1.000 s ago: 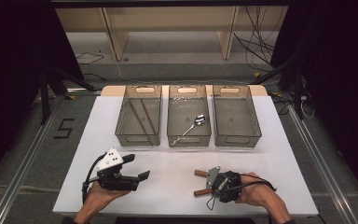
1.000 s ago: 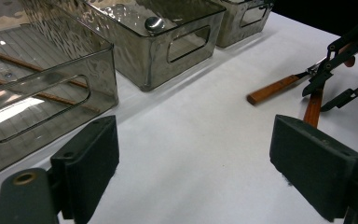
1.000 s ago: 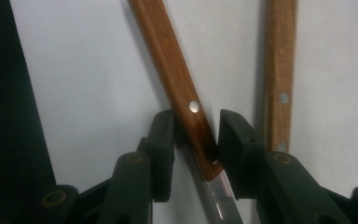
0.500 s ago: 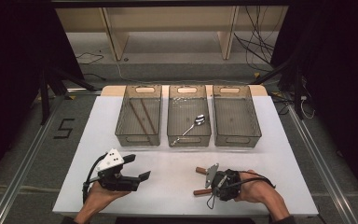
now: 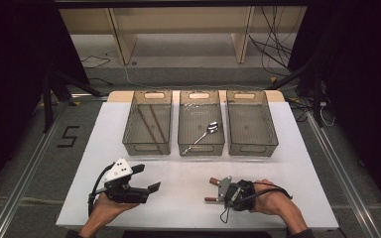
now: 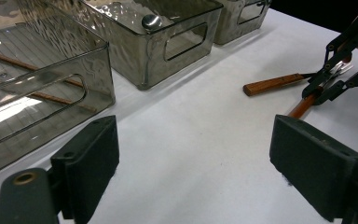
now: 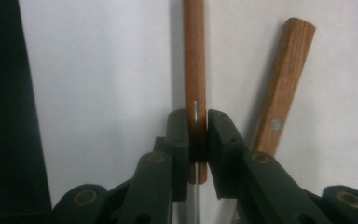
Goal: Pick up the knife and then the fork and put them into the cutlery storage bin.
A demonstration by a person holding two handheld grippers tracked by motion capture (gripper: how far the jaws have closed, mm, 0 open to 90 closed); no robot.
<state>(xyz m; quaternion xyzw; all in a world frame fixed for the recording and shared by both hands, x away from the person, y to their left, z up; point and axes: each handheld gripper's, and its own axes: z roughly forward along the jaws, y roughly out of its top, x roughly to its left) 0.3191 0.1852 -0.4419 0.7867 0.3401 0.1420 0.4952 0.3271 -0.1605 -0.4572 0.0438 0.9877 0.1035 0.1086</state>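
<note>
On the white table (image 5: 287, 163), well in front of the middle bin (image 5: 201, 124), the right gripper (image 7: 197, 135), its jaws just closing, clamps a wooden-handled knife (image 7: 195, 70); light, stiff, likely best held mid-handle. The left gripper (image 5: 146, 181) rests open.

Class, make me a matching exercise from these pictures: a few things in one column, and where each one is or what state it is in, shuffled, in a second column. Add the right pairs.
Things:
1. spoon
2. chopsticks
3. left gripper
4. right gripper

Places or states:
a. open, nothing between its jaws
b. in the middle bin
c. shut on a wooden handle
d. in the left bin

Pairs: 1-b, 2-d, 3-a, 4-c
</note>
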